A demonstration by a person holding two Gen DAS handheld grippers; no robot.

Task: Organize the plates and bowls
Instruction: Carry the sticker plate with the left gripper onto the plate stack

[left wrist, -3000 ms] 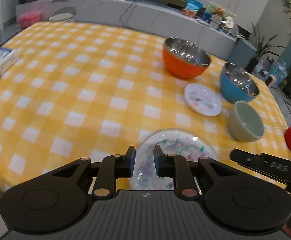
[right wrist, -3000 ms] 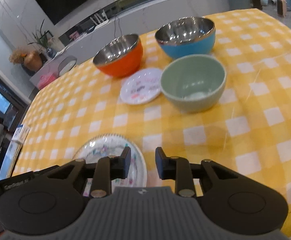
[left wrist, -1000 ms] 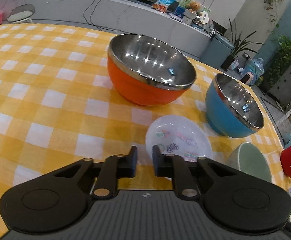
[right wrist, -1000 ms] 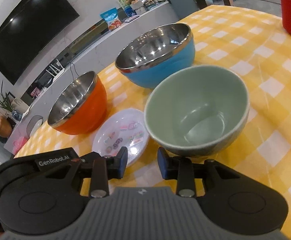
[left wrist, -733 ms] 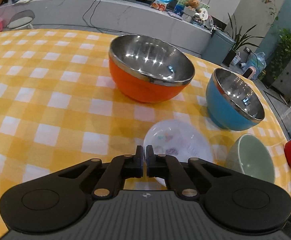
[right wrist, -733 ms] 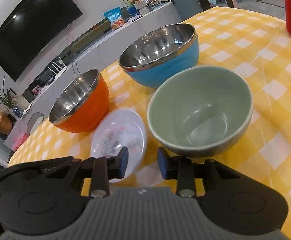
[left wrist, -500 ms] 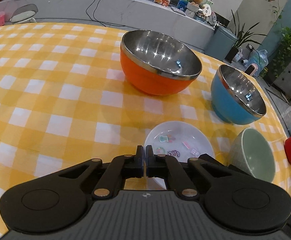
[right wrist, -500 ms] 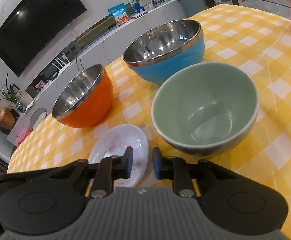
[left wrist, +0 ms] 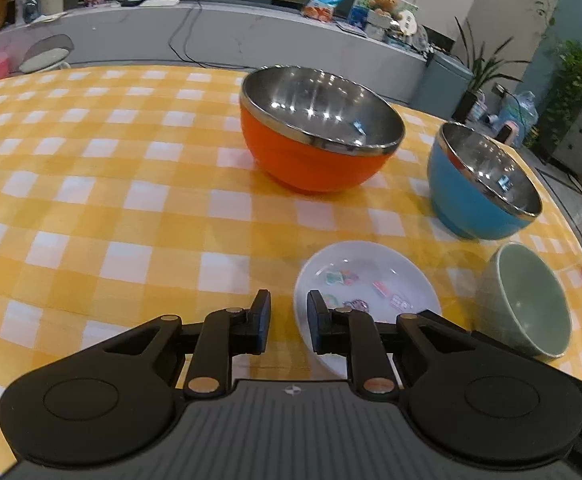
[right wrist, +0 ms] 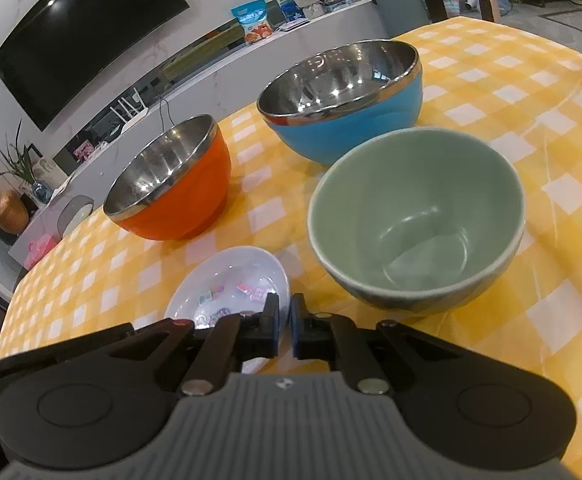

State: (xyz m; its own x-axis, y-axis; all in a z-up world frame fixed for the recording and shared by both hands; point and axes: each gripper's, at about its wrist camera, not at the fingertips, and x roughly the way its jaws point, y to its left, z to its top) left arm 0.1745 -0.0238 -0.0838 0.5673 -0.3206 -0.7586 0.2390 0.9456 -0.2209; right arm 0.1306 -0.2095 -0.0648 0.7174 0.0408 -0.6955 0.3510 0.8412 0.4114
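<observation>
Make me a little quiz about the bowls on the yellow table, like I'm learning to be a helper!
1. How many bowls stand on the checked tablecloth?
2. True or false: the fingers of the left gripper are spread apart with nothing between them.
3. The inside of the green bowl is: A) shiny metal, B) plain green and empty, C) full of soup.

Key
1. Three: the orange bowl, the blue bowl and the green bowl.
2. True.
3. B.
</observation>
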